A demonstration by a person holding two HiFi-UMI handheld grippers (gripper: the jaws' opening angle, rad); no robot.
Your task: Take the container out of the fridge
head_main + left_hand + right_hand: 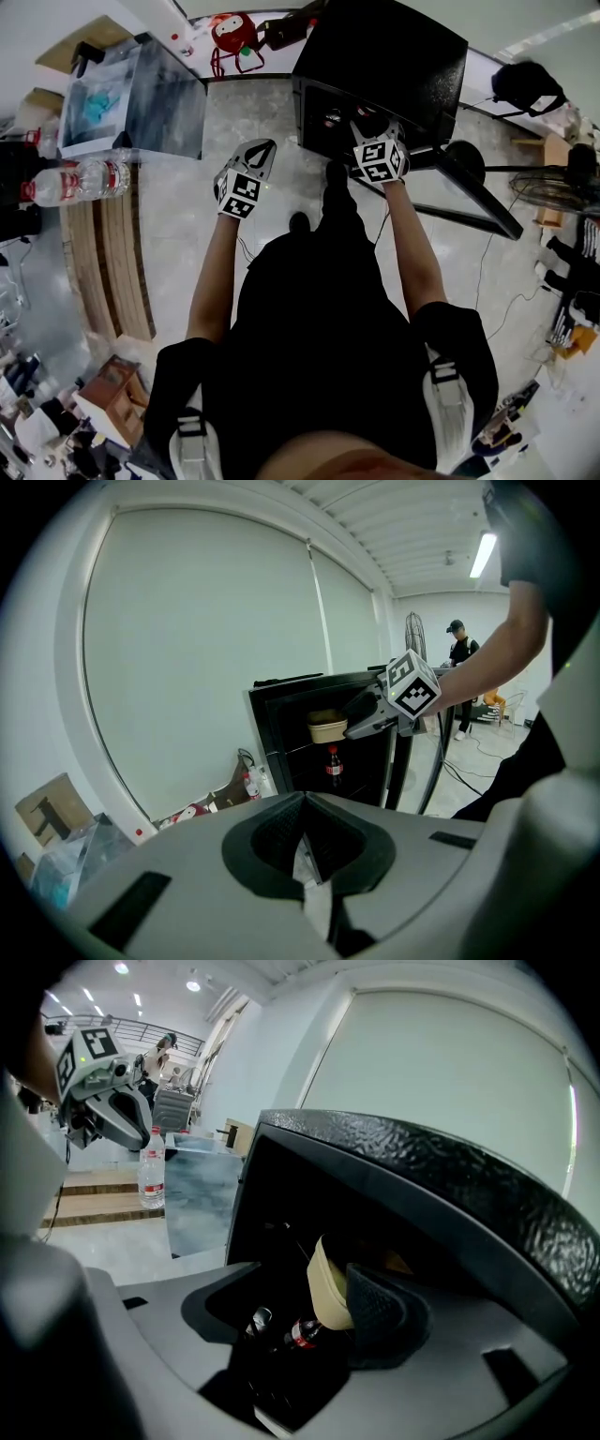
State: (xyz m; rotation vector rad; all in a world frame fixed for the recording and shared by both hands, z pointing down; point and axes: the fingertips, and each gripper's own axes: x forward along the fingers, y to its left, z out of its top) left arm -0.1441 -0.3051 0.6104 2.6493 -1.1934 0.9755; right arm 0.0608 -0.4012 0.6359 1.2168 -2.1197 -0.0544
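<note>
Pale speckled floor [253, 112] runs under the standing person up to a small black fridge [394, 56] whose door stands open. Nearest, the left gripper [266, 146] hangs short of the fridge with its jaws closed on nothing. Further in, the right gripper [352, 718] reaches into the upper compartment with its jaws spread wide. The near edge of the container [328, 1283] stands between them, just beside the right pad [384, 1321], and nothing shows it pinched yet. The container is a cream tub on the fridge's upper shelf. Its contents cannot be made out from any view. It looks like thin plastic, so probably light and somewhat flexible, with smooth walls that could slip. The stiffer rim on the near side seems the best place to take hold, keeping the tub level in case it holds food. Below the shelf, deeper in the dark, stands a cola bottle [332, 764] with a red label, its dark liquid reaching near the neck, and a second bottle cap [260, 1318] shows beside it. Beyond the fridge rises a plain pale wall [206, 649].
</note>
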